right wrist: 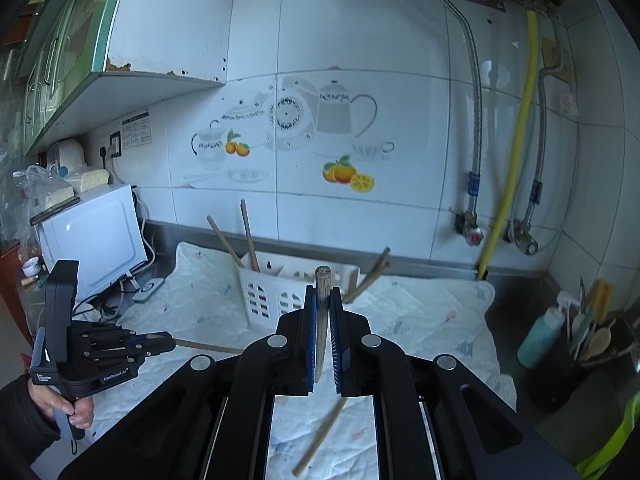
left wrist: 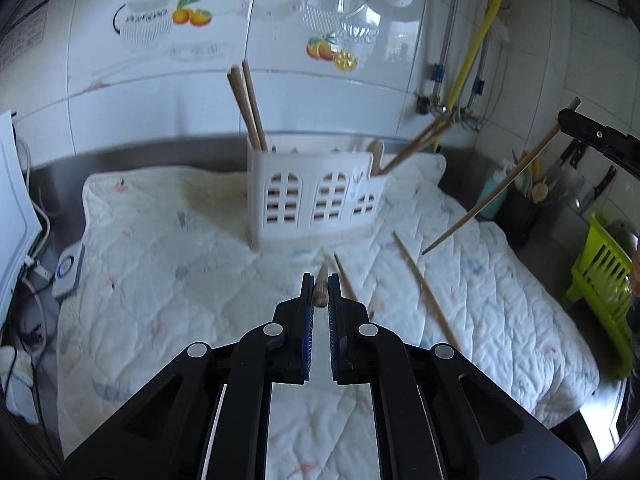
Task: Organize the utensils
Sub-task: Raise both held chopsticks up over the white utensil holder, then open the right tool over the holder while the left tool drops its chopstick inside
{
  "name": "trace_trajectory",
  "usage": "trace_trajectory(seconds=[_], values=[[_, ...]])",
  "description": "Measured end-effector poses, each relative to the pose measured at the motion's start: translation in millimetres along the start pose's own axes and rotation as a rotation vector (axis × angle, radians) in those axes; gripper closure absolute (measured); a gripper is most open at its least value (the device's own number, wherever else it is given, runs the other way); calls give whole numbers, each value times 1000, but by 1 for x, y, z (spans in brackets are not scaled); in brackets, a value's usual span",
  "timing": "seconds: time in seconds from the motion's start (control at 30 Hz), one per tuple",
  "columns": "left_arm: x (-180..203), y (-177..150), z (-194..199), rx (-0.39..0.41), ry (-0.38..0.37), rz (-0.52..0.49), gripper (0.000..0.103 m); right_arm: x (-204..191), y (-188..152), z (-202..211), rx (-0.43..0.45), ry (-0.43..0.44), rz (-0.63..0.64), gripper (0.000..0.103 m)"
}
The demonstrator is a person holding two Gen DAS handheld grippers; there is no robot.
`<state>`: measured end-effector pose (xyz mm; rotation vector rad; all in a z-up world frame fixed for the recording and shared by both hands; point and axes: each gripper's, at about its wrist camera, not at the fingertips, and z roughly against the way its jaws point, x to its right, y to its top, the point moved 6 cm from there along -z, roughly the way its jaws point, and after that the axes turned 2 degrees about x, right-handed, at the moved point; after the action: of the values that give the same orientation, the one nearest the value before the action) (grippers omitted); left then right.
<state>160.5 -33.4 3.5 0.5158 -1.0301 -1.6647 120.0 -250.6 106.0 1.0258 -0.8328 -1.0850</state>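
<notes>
At the far left stands a white microwave (right wrist: 94, 240), with a small white device (left wrist: 68, 274) lying beside the left edge of the quilted white cloth (left wrist: 180, 280) that covers the counter. Over the near middle of that cloth the left gripper (left wrist: 321, 280) is clenched on one wooden chopstick (left wrist: 321, 290), whose end shows between the two pads. Just right of it a loose chopstick (left wrist: 424, 286) lies flat on the cloth, angled toward the near right. At the far middle the white utensil holder (left wrist: 316, 196) stands upright on the cloth; two chopsticks (left wrist: 248, 104) lean left from its left compartment, and more sticks (left wrist: 416, 138) lean out to the right from its right end. Farther right, the right gripper (right wrist: 323, 294) hangs above the cloth, closed on a second chopstick (left wrist: 500, 188), which slants down toward the cloth without touching it. Against the right wall stand a dark pot of kitchen tools (right wrist: 592, 344), a teal bottle (right wrist: 538, 340) and a green rack (left wrist: 604, 284).
</notes>
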Motion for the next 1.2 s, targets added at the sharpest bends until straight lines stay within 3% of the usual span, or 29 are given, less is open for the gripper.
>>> trace_trajectory(seconds=[0.2, 0.43, 0.63, 0.87, 1.2], values=[[4, 34, -1, 32, 11, -36, 98, 3, 44, -19, 30, 17, 22, 96], [10, 63, 2, 53, 9, -83, 98, 13, 80, -59, 37, -22, 14, 96], [16, 83, 11, 80, 8, -107, 98, 23, 76, -104, -11, -43, -24, 96], [26, 125, 33, 168, 11, -137, 98, 29, 49, -150, -111, -28, -56, 96], [39, 209, 50, 345, 49, -165, 98, 33, 49, -119, -53, -63, 0, 81]])
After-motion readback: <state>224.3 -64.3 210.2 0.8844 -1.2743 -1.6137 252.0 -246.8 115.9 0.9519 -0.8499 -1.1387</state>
